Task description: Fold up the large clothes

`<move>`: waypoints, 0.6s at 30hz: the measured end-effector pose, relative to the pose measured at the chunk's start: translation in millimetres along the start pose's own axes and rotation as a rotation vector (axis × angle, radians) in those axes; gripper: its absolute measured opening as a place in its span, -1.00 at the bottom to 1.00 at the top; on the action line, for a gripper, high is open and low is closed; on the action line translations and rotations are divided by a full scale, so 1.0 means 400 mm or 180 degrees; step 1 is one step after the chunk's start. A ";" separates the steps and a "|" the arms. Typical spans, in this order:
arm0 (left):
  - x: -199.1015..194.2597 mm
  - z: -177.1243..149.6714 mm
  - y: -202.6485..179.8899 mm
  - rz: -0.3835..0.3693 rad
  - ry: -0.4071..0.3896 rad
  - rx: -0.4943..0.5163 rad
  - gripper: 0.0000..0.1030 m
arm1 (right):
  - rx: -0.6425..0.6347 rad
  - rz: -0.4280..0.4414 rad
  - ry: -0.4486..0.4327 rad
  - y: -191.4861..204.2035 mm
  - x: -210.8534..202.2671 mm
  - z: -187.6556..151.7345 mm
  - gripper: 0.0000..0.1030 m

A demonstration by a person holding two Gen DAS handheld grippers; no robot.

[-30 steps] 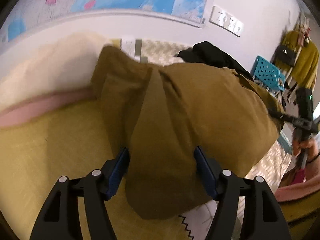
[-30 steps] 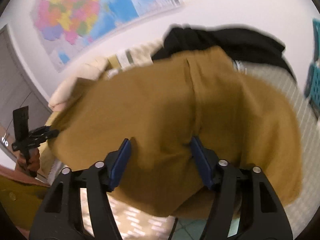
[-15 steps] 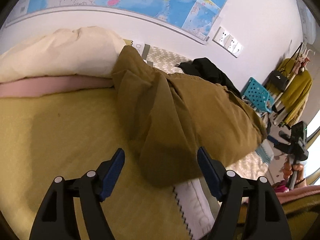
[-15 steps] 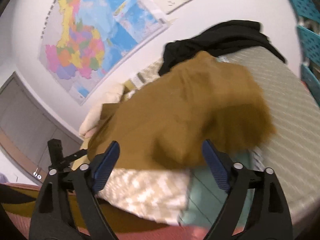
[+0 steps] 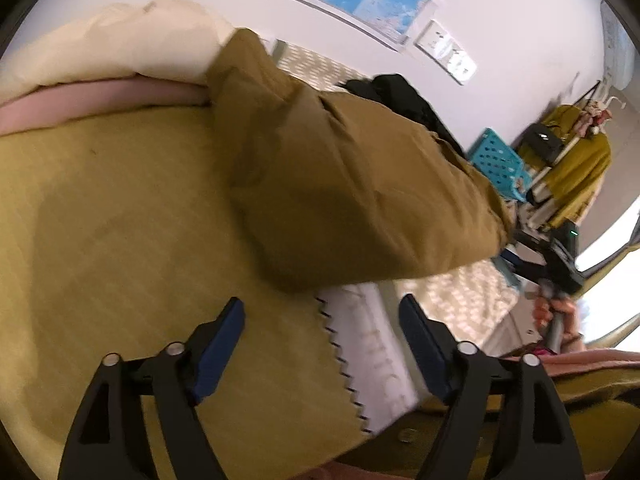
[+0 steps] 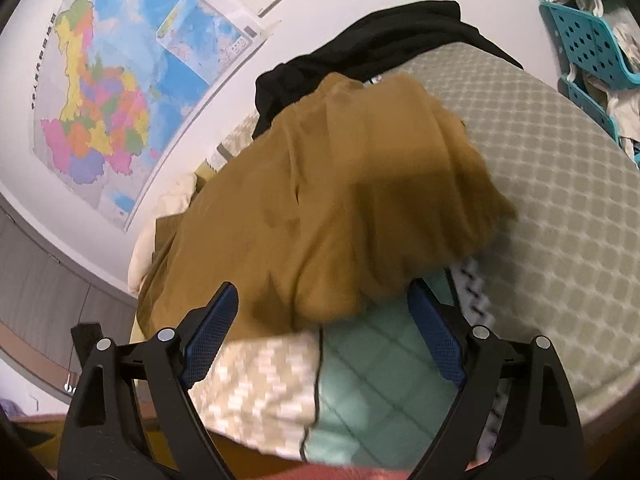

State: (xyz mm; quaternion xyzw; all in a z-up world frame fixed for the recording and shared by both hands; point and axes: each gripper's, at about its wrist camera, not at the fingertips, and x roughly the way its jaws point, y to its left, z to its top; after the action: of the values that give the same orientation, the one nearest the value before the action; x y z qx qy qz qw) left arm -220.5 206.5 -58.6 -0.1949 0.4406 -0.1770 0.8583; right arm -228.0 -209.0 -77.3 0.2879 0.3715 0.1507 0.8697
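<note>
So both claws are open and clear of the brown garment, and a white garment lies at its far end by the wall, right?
Not quite. The garment at the far end of the brown garment is black, not white, as the right wrist view shows. The rest holds: the left claw is opening and the right claw is open, with nothing gripped.

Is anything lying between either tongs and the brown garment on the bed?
Nothing visible. The left tongs, jaws opening, face the brown garment across bare yellow blanket and white cloth. The right tongs stand open with the garment's near edge just ahead.
</note>
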 end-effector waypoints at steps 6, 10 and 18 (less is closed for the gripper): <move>0.046 0.014 -0.033 -0.0311 0.0077 -0.0039 0.68 | -0.0040 -0.0047 -0.0090 0.020 0.036 0.022 0.83; 0.089 0.042 -0.044 -0.0550 0.0137 -0.0173 0.82 | 0.0013 -0.0024 -0.0118 0.020 0.044 0.028 0.84; 0.146 0.109 -0.047 -0.0683 0.0022 -0.0517 0.86 | 0.0094 -0.0029 -0.0150 0.027 0.048 0.033 0.90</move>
State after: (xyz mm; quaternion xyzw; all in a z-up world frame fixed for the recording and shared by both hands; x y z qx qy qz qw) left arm -155.1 170.4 -66.2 -0.3091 0.4331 -0.2322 0.8143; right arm -205.8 -196.5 -74.0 0.3024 0.3543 0.1344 0.8746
